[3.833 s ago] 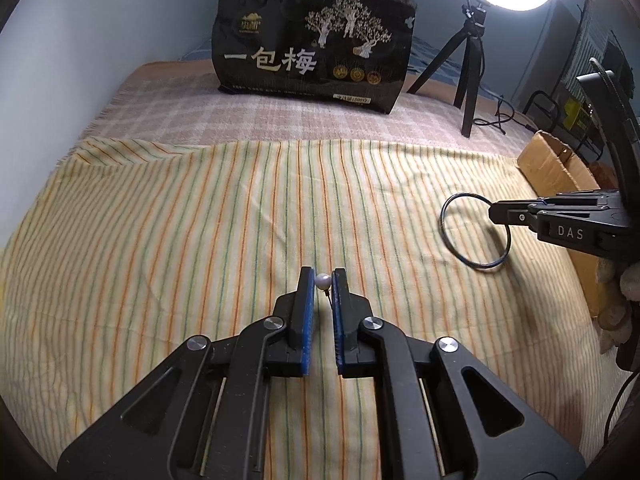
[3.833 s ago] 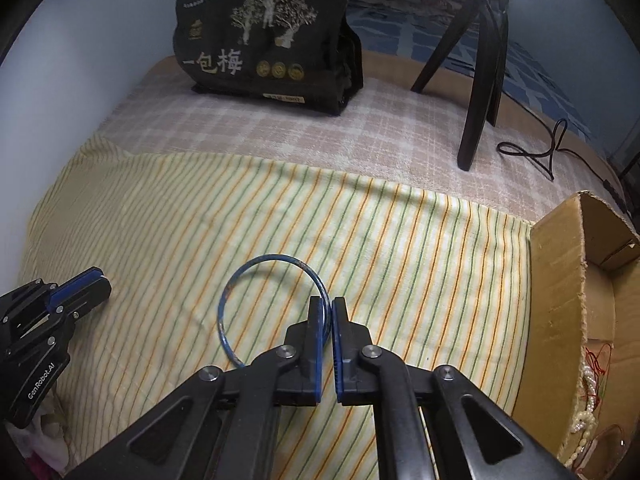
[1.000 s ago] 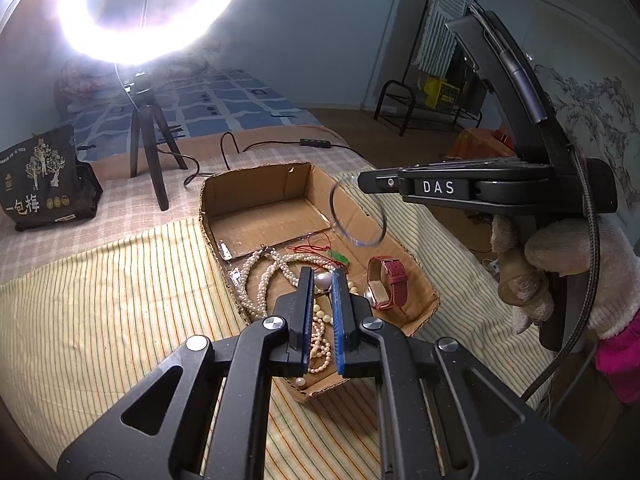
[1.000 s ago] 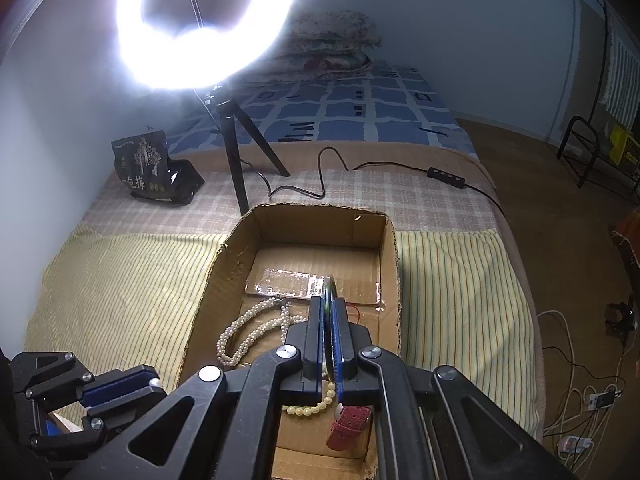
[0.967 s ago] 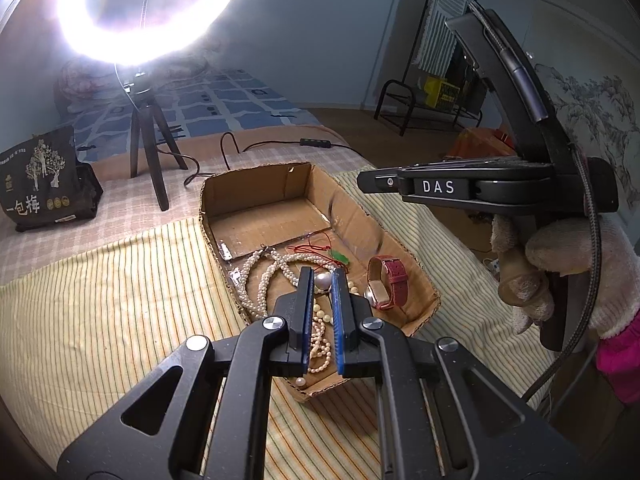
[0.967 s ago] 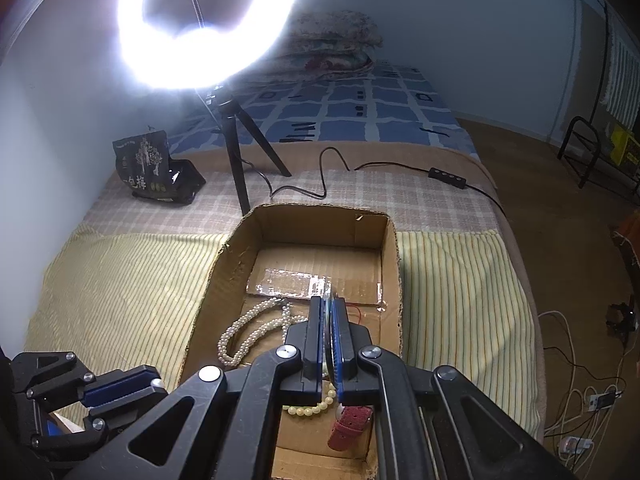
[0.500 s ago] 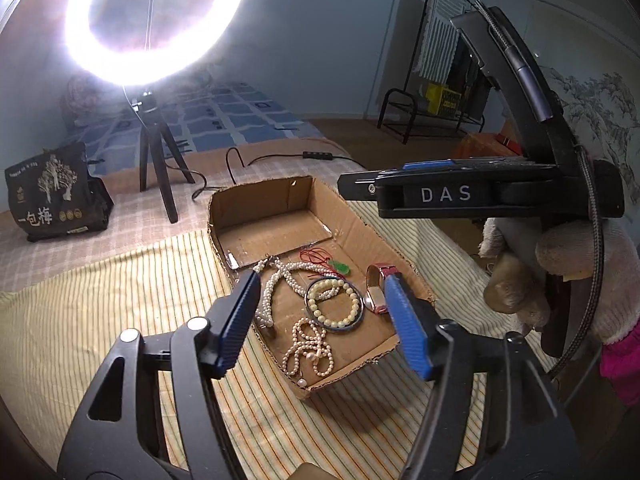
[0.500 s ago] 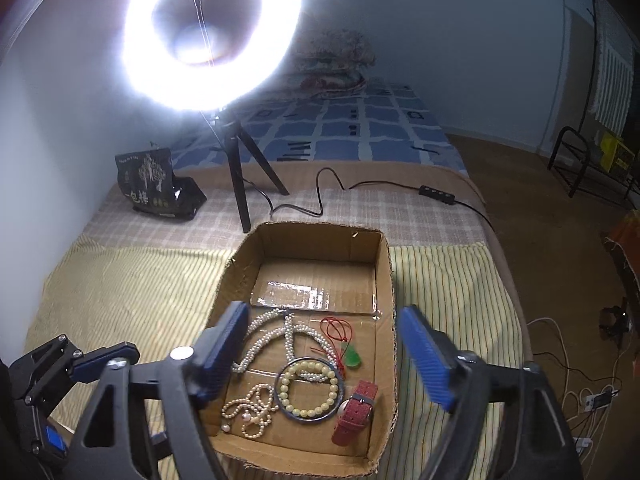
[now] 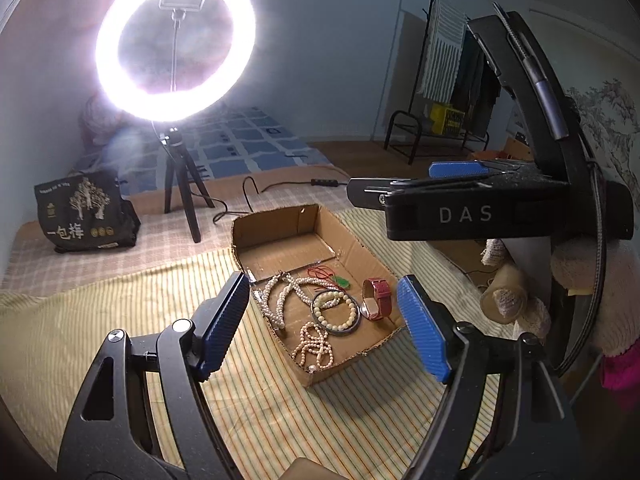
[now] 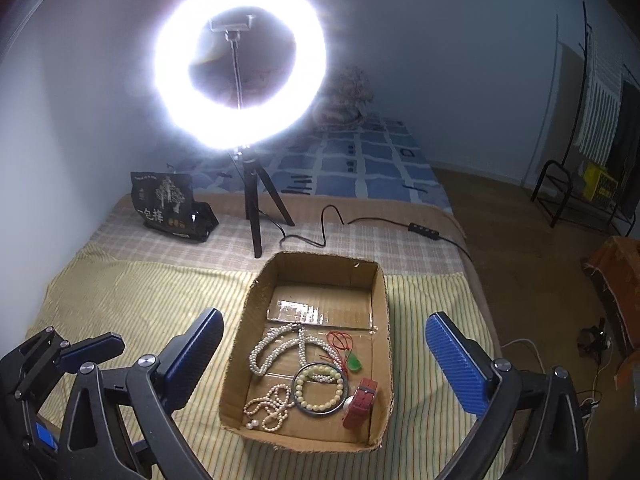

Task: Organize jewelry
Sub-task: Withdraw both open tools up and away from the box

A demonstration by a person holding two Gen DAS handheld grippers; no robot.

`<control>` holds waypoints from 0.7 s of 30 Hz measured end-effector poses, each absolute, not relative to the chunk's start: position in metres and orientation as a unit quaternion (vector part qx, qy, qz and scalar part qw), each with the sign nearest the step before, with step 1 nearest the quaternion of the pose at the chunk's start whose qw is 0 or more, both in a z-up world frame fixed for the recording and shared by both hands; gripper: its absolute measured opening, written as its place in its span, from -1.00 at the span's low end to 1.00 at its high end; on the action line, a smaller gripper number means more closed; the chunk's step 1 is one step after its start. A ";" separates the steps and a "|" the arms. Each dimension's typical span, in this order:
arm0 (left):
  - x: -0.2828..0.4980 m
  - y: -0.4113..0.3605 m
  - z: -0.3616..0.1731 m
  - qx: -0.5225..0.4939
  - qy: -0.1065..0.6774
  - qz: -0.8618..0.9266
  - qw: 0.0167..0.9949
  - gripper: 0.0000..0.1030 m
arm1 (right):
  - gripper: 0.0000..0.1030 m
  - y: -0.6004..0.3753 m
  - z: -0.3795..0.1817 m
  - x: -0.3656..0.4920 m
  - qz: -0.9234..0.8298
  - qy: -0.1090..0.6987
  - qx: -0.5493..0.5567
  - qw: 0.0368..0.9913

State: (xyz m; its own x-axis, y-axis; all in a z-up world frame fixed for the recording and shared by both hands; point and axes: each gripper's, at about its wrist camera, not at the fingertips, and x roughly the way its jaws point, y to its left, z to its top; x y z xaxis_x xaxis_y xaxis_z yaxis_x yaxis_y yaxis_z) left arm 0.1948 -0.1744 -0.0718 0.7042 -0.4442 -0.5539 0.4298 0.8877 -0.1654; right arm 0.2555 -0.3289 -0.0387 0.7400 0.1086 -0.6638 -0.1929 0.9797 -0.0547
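An open cardboard box point(image 10: 256, 292) point(image 9: 276, 220) sits on the striped cloth. It holds pearl necklaces point(image 10: 276, 346) point(image 9: 280, 296), a dark bangle point(image 10: 320, 410) point(image 9: 340, 330) around a bead bracelet, a red watch point(image 10: 360, 402) point(image 9: 380, 292), a green pendant point(image 10: 354, 362) on red cord and a pearl earring point(image 10: 252, 424). My left gripper point(image 9: 324, 328) is open and empty above the box's near end. My right gripper point(image 10: 324, 360) is open and empty above the box; it also shows in the left wrist view point(image 9: 460, 192).
A lit ring light on a tripod point(image 10: 252, 208) point(image 9: 180, 184) stands behind the box, its cable point(image 10: 380, 224) trailing right. A black snack bag point(image 10: 172, 208) point(image 9: 84, 212) stands at the back left. The bed edge drops off at right, towards the floor point(image 10: 520, 248).
Both grippers were shut, the left on the pearl earring and the right on the bangle; they opened over the box and both items now lie inside. Both grippers have since risen.
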 end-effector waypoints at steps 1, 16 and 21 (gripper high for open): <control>0.192 -0.173 -0.069 -0.011 0.301 -0.236 0.924 0.53 | 0.99 -0.328 -0.036 0.252 0.080 0.348 -0.061 0.932; 0.124 -0.125 -0.026 -0.028 0.260 -0.197 0.945 0.90 | 0.99 -0.322 0.005 0.166 0.049 0.298 -0.061 0.951; 0.105 -0.112 -0.019 -0.019 0.255 -0.173 0.951 0.93 | 0.99 -0.320 0.006 0.136 0.035 0.282 -0.063 0.957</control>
State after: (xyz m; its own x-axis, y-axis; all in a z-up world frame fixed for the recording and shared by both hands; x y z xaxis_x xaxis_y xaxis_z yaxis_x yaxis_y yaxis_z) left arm 0.1052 -0.1119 -0.0189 0.8098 -0.3391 -0.4788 0.3196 0.9393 -0.1246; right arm 0.1356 -0.3196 0.0057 0.8387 0.0309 -0.5438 -0.1018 0.9897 -0.1007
